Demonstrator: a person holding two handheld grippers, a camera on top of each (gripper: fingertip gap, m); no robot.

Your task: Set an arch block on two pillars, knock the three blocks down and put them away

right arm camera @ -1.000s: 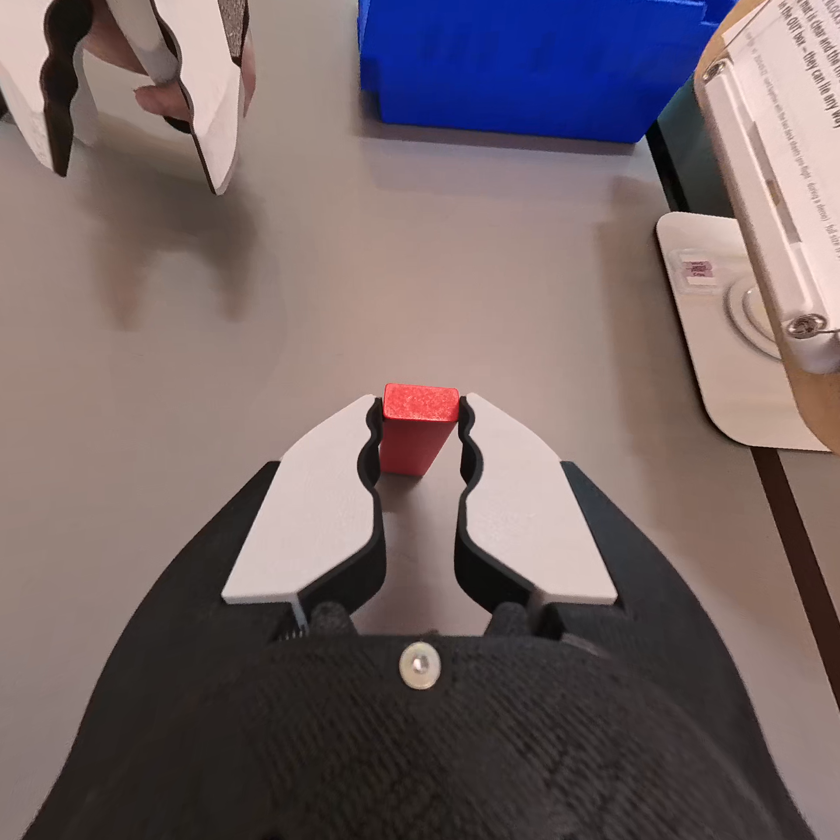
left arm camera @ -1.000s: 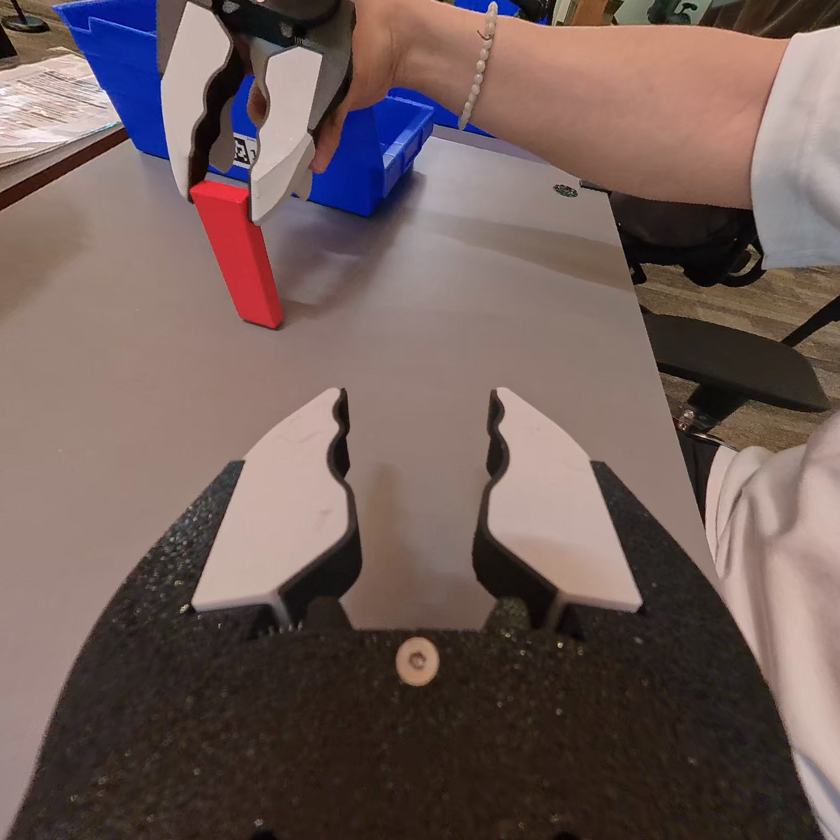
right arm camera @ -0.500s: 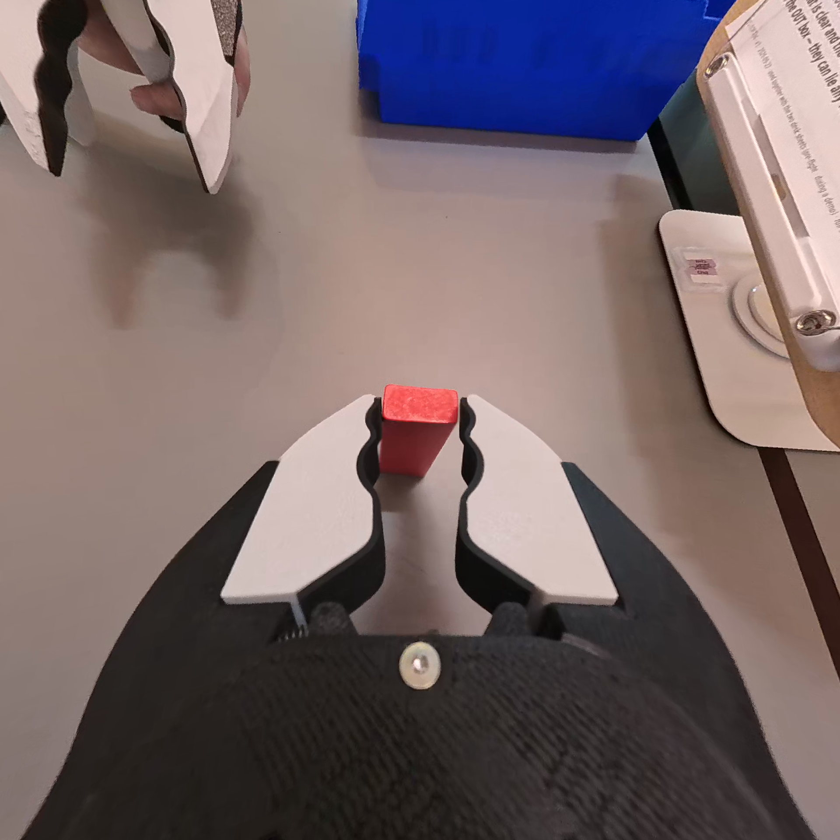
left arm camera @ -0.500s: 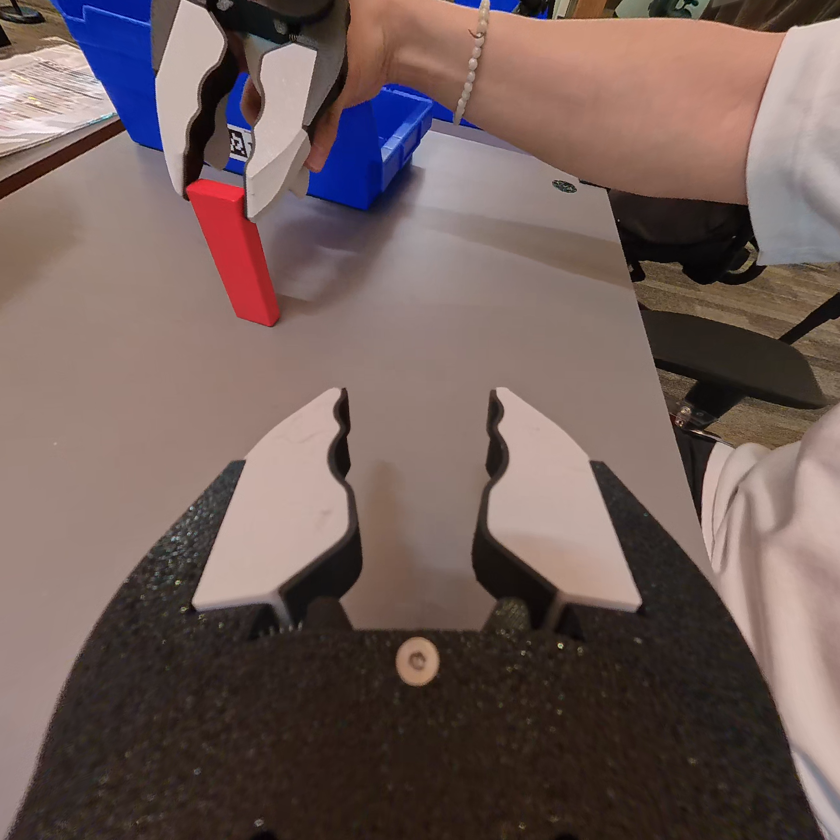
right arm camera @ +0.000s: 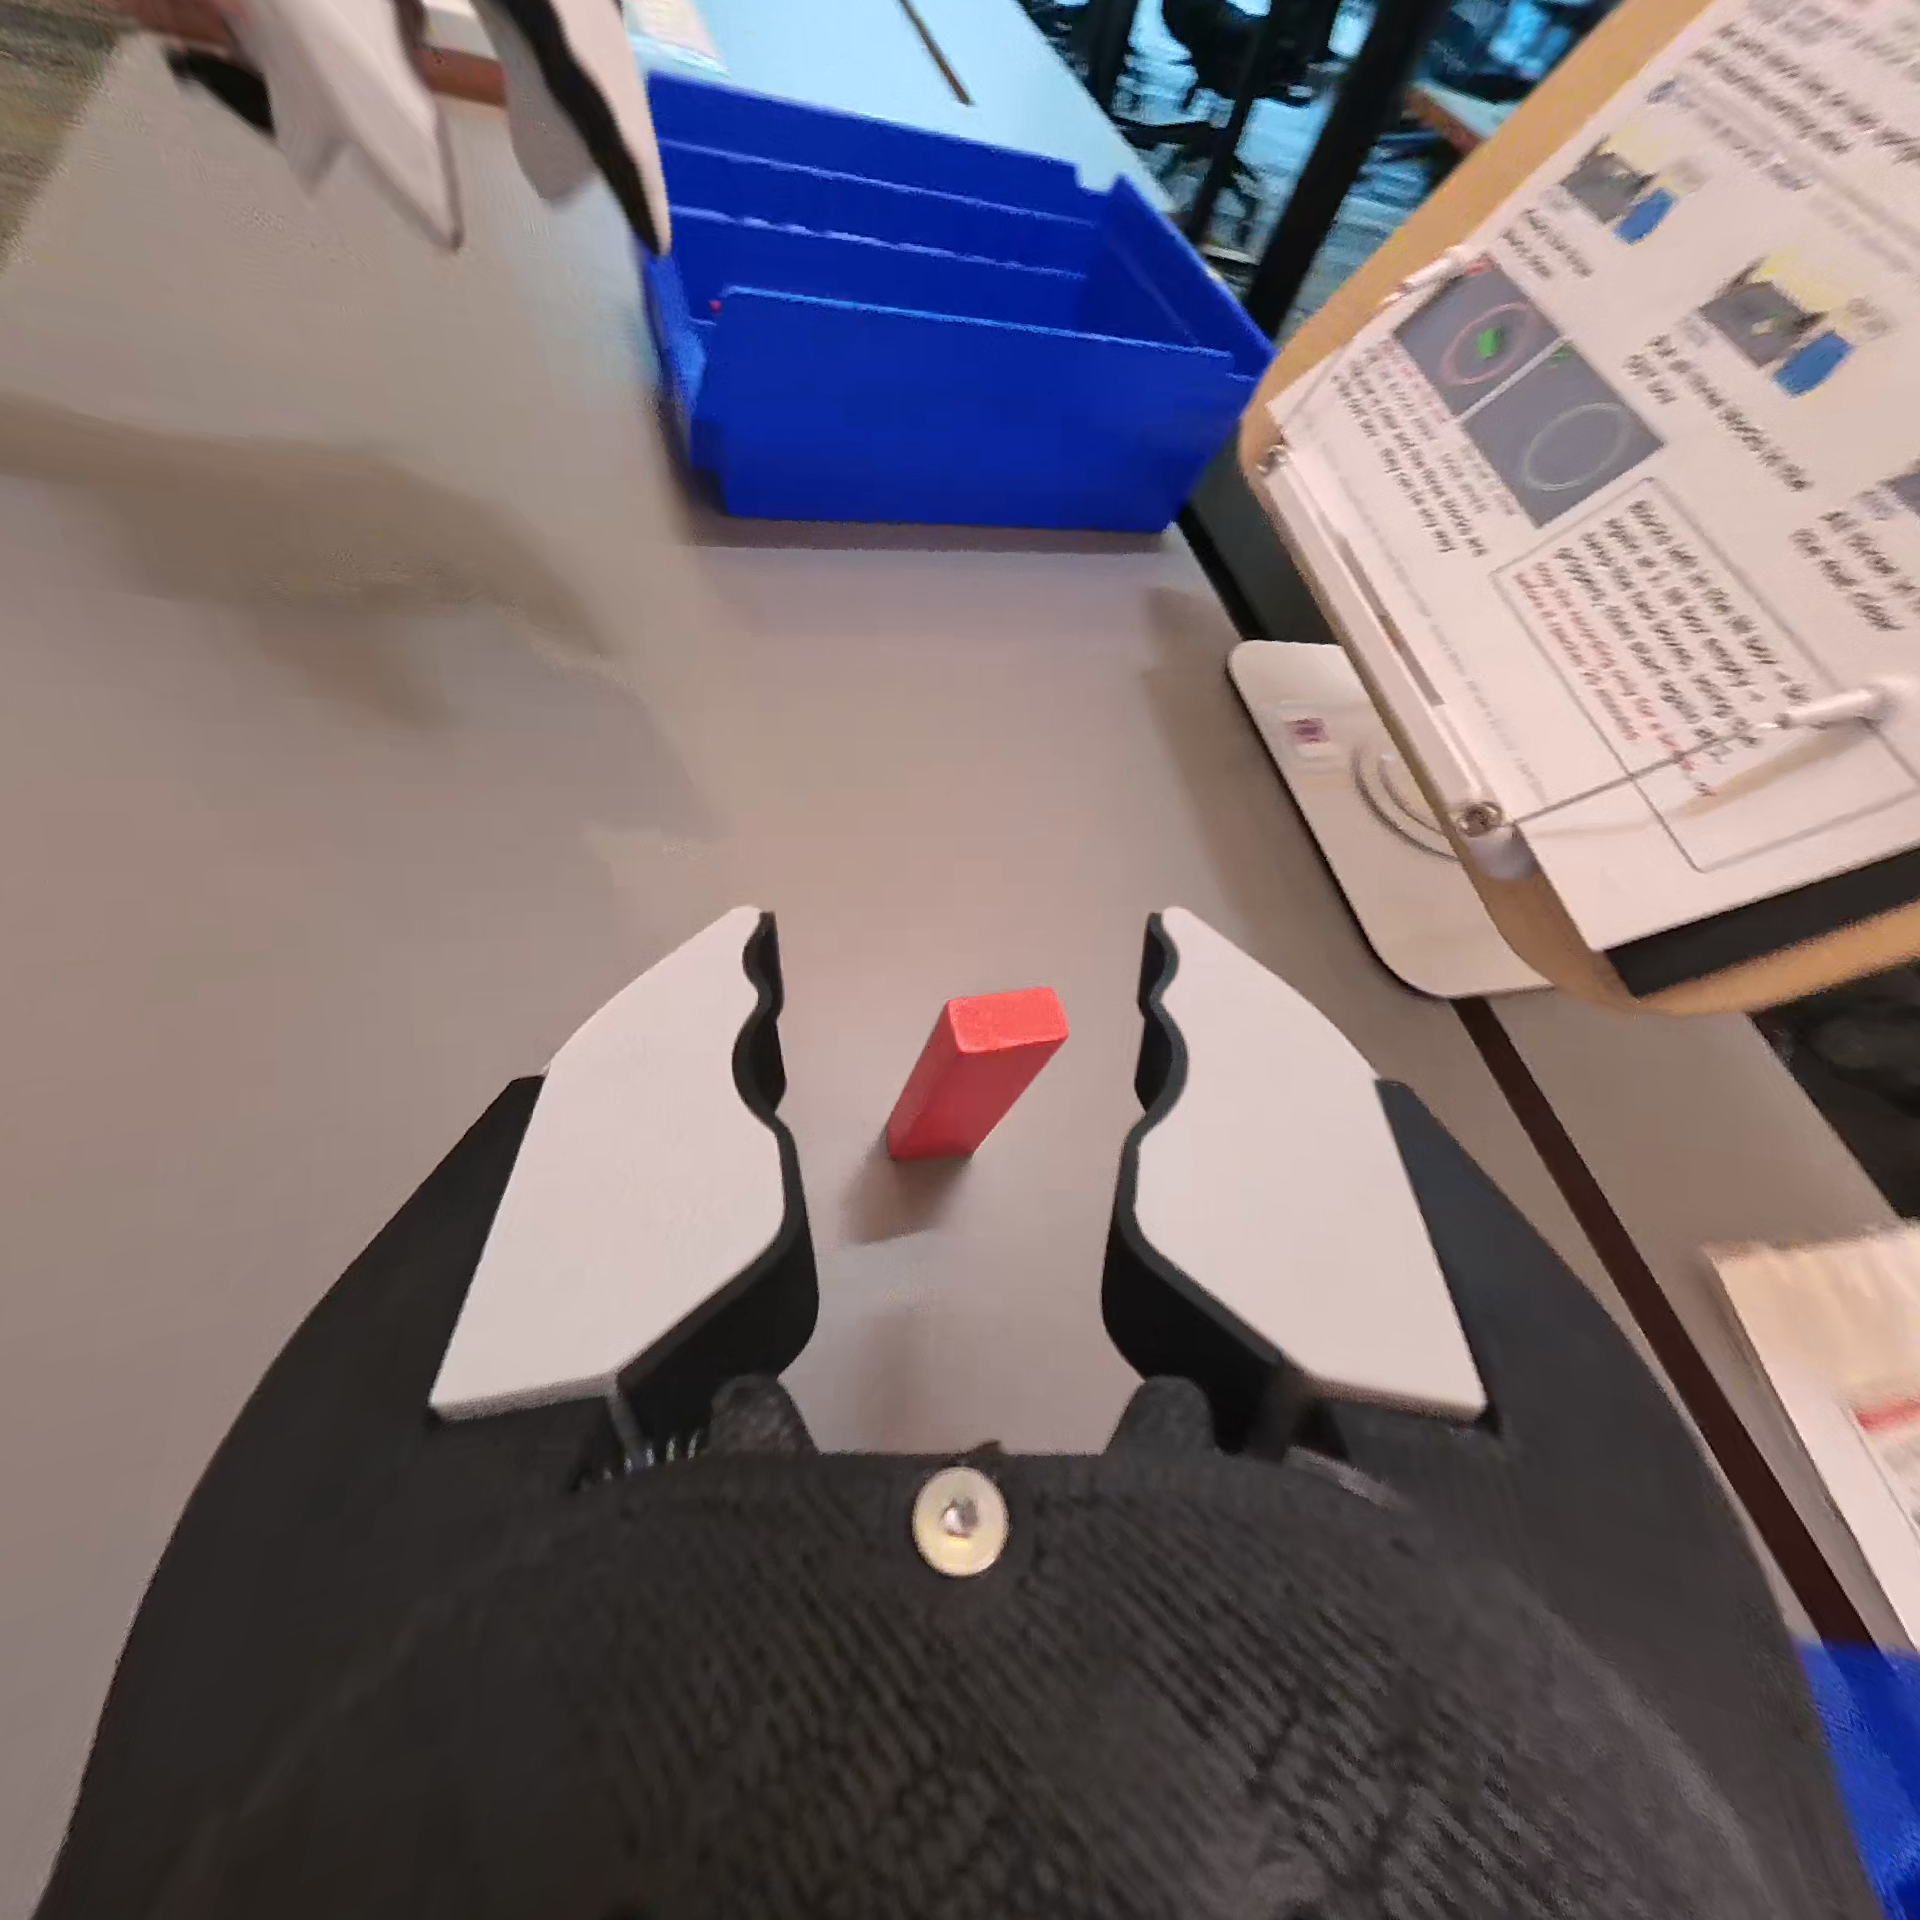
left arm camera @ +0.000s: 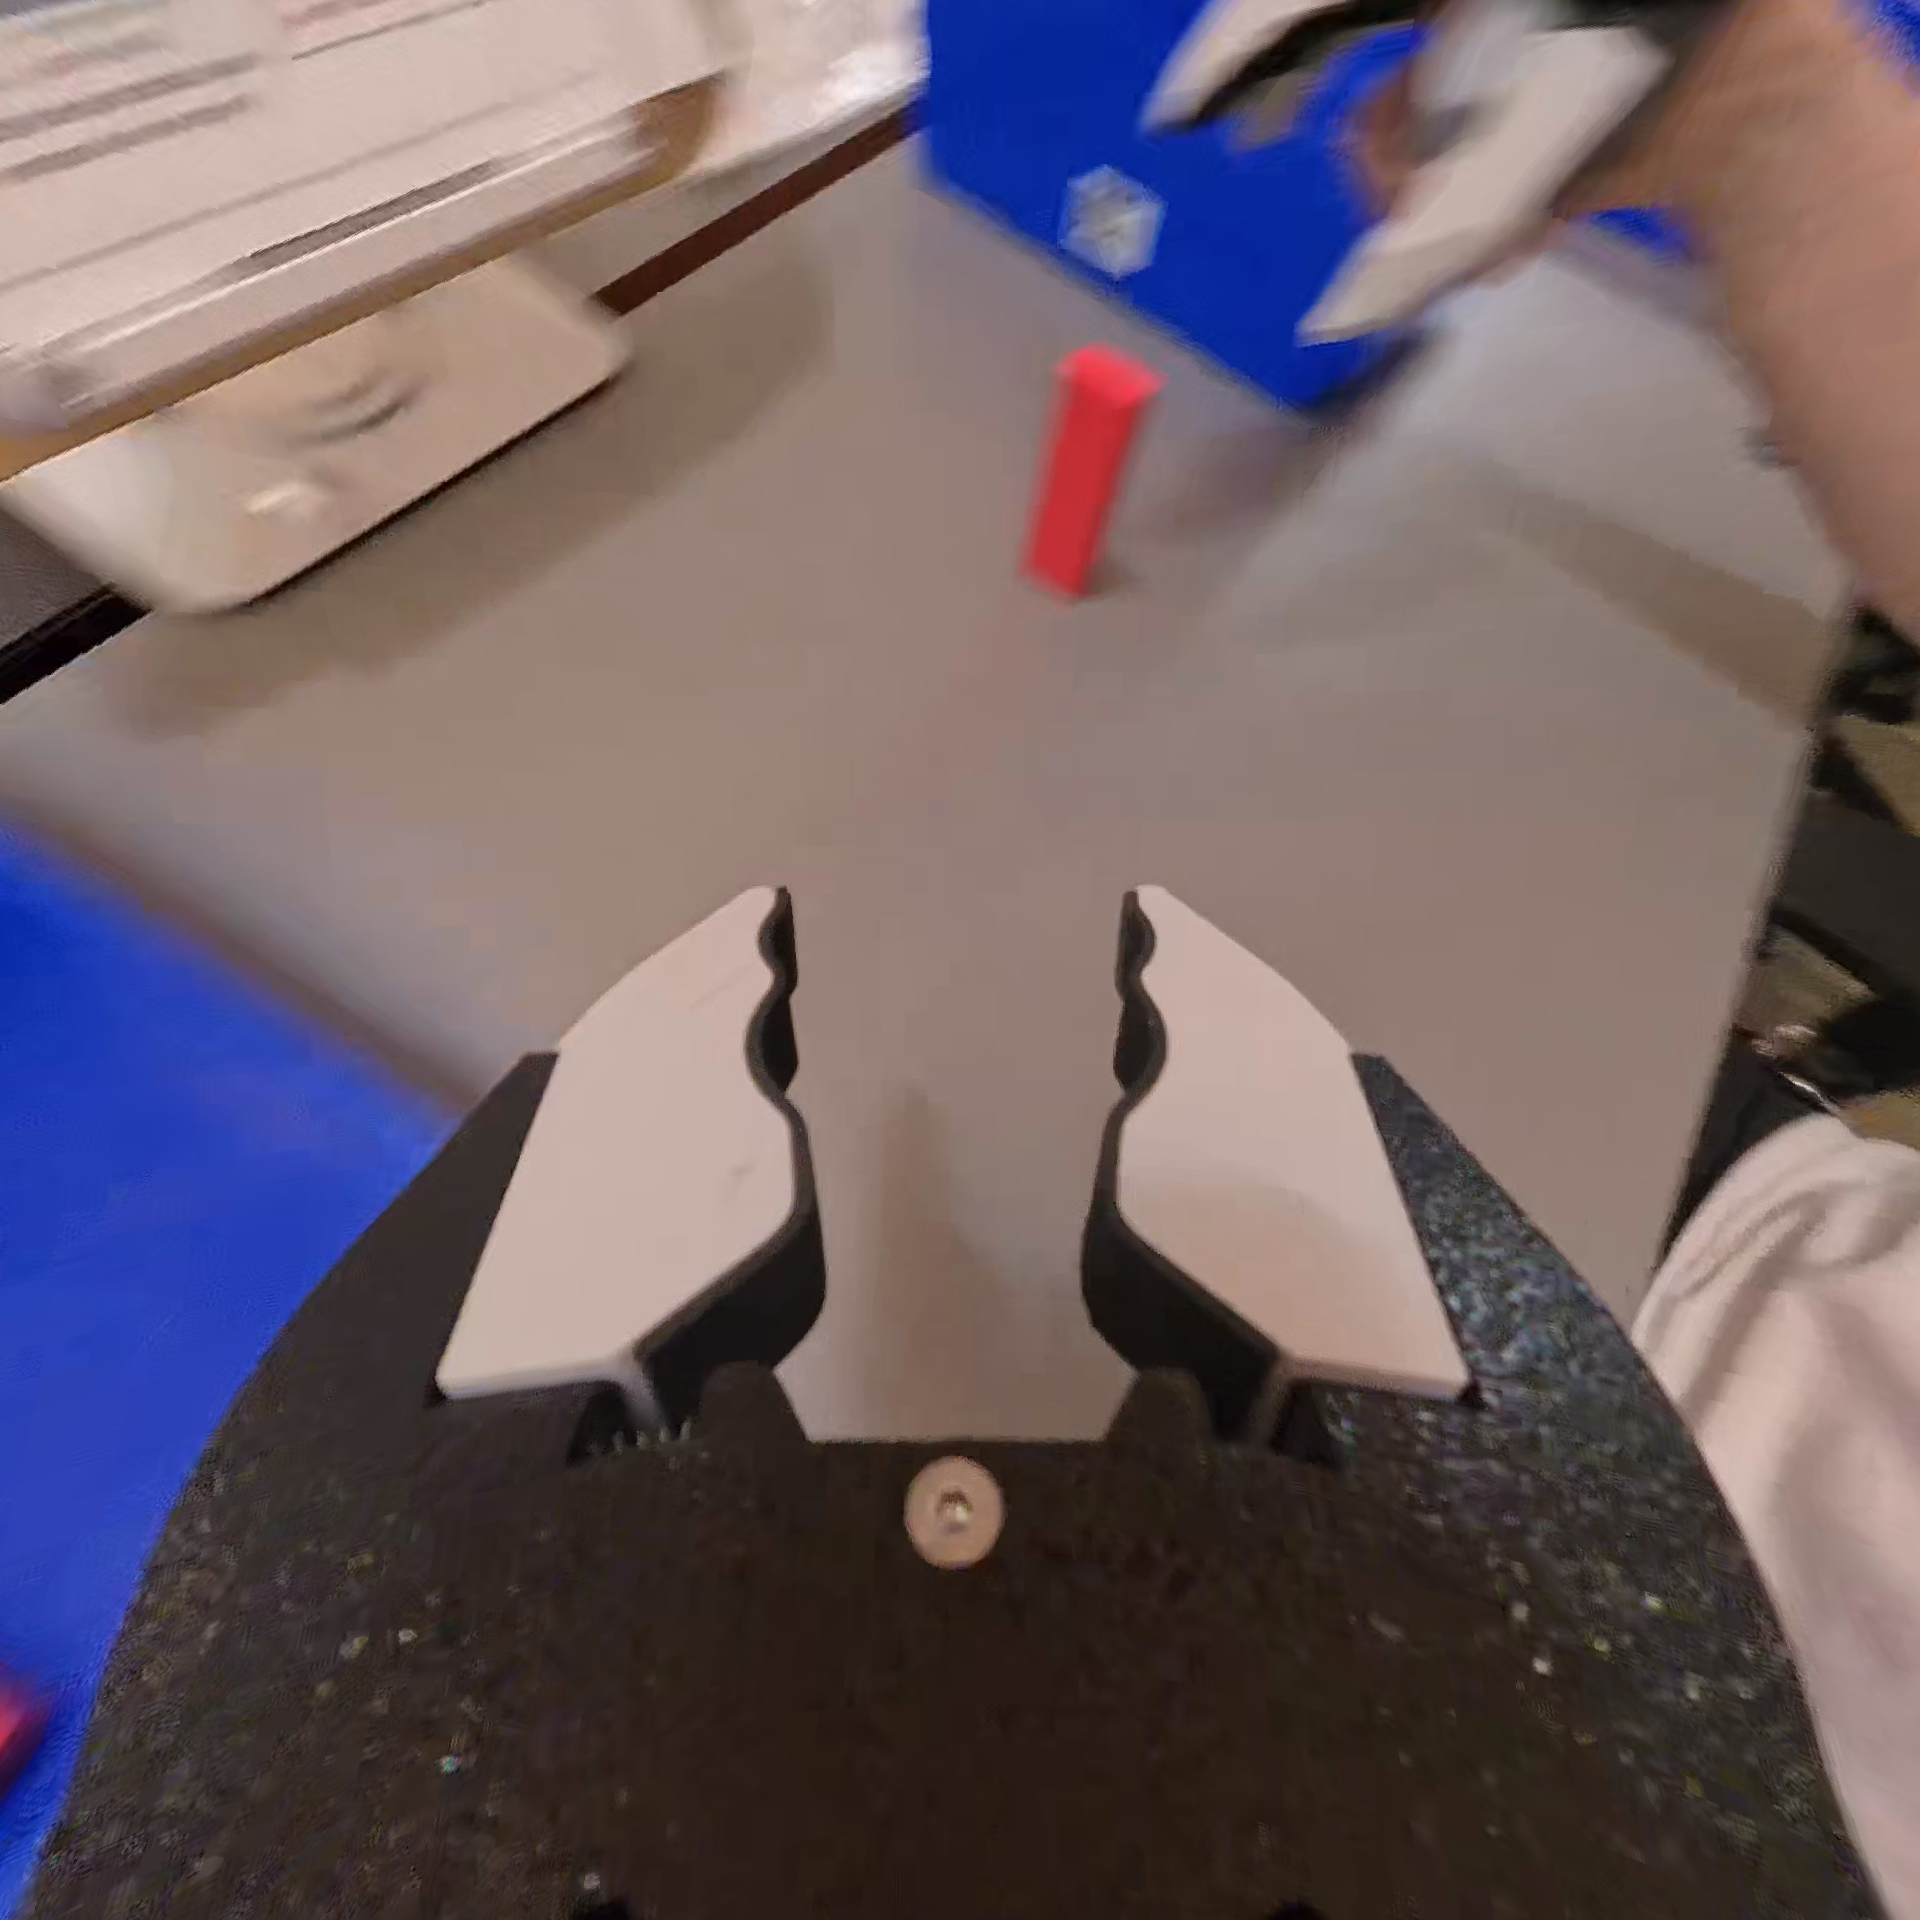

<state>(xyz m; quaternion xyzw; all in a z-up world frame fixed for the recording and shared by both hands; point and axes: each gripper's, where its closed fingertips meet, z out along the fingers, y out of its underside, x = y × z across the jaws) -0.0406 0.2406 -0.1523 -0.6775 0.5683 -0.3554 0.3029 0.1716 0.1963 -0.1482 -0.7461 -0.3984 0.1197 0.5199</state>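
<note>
The red block (right arm camera: 977, 1075) stands on end on the grey table (right arm camera: 312, 831), held by nothing. The right gripper (right arm camera: 956, 997) is spread wide around it, not touching. The left gripper (left arm camera: 956, 966) is spread too, empty, well apart. A blue bin (right arm camera: 935, 416) sits far behind.

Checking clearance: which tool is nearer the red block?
The right tool: the upright red block shows between its open fingers; the left tool, also open, hovers farther off.
</note>
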